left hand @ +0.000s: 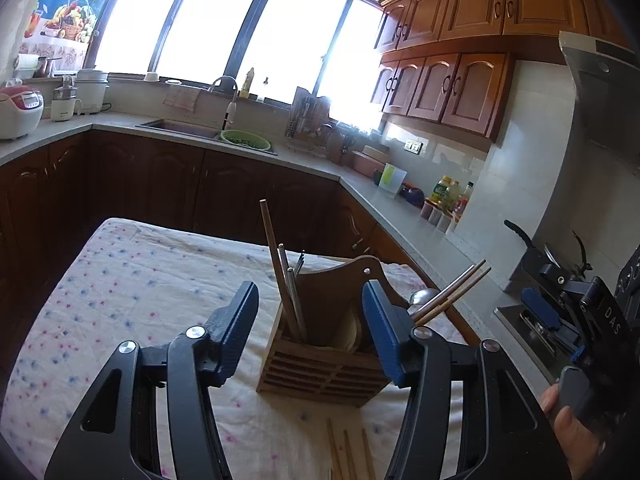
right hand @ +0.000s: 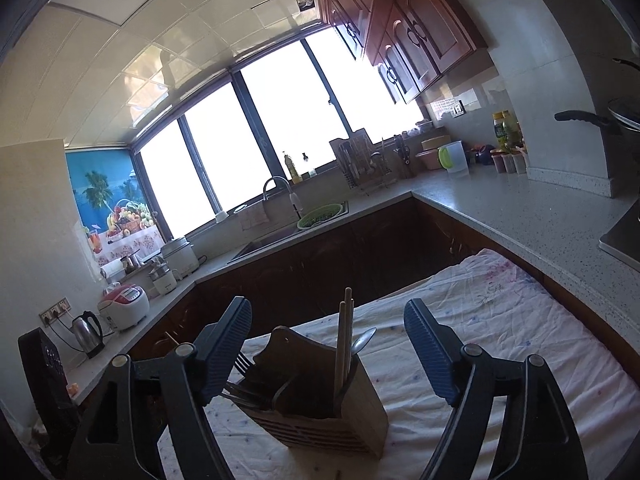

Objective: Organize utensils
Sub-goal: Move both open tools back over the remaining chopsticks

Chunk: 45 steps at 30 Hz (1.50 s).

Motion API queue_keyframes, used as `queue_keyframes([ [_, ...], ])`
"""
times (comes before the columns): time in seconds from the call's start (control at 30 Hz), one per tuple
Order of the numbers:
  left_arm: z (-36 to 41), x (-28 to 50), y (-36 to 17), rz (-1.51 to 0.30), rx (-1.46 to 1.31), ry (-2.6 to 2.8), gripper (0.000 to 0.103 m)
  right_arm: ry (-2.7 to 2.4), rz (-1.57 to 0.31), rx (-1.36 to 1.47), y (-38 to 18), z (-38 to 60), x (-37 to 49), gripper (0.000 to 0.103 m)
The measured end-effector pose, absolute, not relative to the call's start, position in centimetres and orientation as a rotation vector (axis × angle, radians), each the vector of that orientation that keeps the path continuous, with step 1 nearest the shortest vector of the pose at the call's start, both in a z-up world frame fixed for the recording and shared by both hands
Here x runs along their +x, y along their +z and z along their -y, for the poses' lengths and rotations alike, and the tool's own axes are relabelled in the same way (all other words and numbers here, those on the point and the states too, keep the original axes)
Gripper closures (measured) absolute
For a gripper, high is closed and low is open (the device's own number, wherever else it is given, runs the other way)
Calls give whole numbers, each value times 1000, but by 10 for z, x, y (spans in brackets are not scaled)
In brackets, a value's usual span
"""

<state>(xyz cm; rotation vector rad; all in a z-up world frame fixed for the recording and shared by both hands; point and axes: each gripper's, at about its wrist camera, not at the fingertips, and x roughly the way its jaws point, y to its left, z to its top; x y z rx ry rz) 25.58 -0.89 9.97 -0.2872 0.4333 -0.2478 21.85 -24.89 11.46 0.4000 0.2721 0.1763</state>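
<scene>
A wooden utensil holder (left hand: 324, 360) stands on a flower-print tablecloth (left hand: 132, 288). It holds chopsticks (left hand: 280, 276) and forks on its left side, and chopsticks (left hand: 452, 288) and a spoon (left hand: 423, 297) on its right. My left gripper (left hand: 310, 320) is open and empty, just in front of the holder. Several loose chopsticks (left hand: 348, 454) lie on the cloth below it. In the right wrist view the holder (right hand: 320, 404) shows chopsticks (right hand: 345, 344), a spoon (right hand: 363, 340) and forks (right hand: 244, 394). My right gripper (right hand: 328, 348) is open and empty above it; it also shows in the left wrist view (left hand: 548, 312).
A grey L-shaped counter (left hand: 400, 204) runs behind and to the right of the table, with a sink (left hand: 180, 128), a green colander (left hand: 246, 139), a dish rack (left hand: 308, 120), bottles (left hand: 444, 194) and a stove (left hand: 524, 328). Rice cookers (right hand: 124, 306) and a kettle (right hand: 89, 332) stand at the left.
</scene>
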Motion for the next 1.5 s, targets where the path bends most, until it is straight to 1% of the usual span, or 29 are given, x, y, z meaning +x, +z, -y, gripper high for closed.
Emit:
queue_keyframes([
  [0.03, 8, 251, 100, -430, -285, -245, 38, 181, -271, 400, 114, 249, 216, 11],
  [0.07, 6, 246, 100, -427, -283, -238, 32, 185, -271, 398, 114, 250, 213, 9],
  [0.13, 2, 238, 99, -427, -284, -224, 27, 189, -277, 393, 111, 250, 206, 5],
  [0.23, -3, 225, 94, -439, -289, -221, 25, 194, -296, 405, 103, 251, 195, 2],
  [0.7, -10, 186, 56, -555, -286, -212, 24, 146, -447, 441, 46, 267, 148, 2],
  [1.0, 3, 172, 24, -664, -252, -234, 24, 127, -501, 442, 27, 269, 129, 2],
  [1.33, 19, 174, 4, -746, -188, -247, 24, 127, -546, 440, 11, 270, 126, 2],
  [1.47, 21, 178, -5, -782, -185, -239, 24, 133, -569, 426, 7, 269, 129, 3],
  [1.5, 21, 179, -7, -792, -183, -240, 24, 136, -578, 418, 6, 267, 131, 5],
])
